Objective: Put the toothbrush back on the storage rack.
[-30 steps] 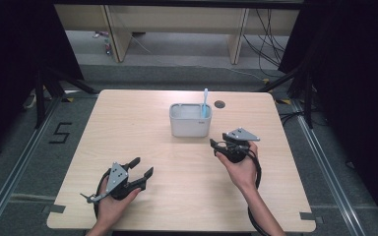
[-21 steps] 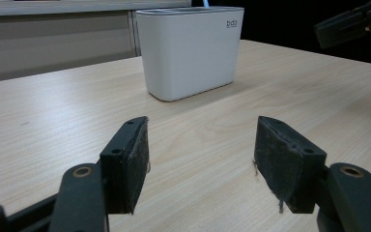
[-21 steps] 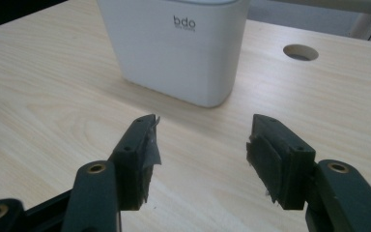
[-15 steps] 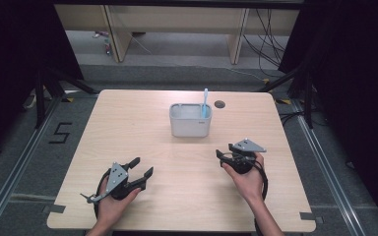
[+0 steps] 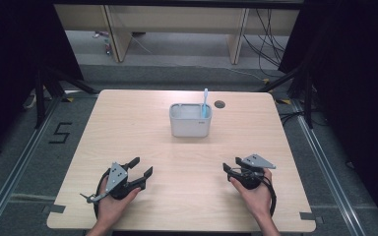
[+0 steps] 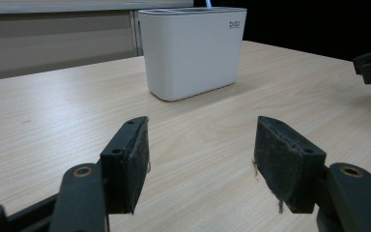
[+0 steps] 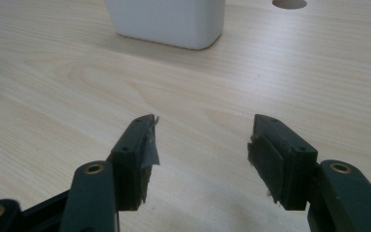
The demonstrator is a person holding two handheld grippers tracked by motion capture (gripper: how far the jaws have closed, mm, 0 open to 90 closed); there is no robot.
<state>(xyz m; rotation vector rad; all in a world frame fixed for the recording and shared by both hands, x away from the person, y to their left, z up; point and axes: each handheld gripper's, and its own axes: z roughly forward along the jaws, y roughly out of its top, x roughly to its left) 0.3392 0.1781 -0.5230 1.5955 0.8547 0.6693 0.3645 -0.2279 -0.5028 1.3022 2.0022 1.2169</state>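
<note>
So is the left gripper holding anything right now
No, the left gripper has its jaws wide apart with only bare table between them, and the white holder stands farther off.

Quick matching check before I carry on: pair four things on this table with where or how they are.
1. white container
2. blue toothbrush
3. left gripper
4. round hole

a. open on the near left of the table
b. standing in the container's right end
c. in the tabletop, right of the container
d. middle of the far half

Pairs: 1-d, 2-b, 3-a, 4-c
</note>
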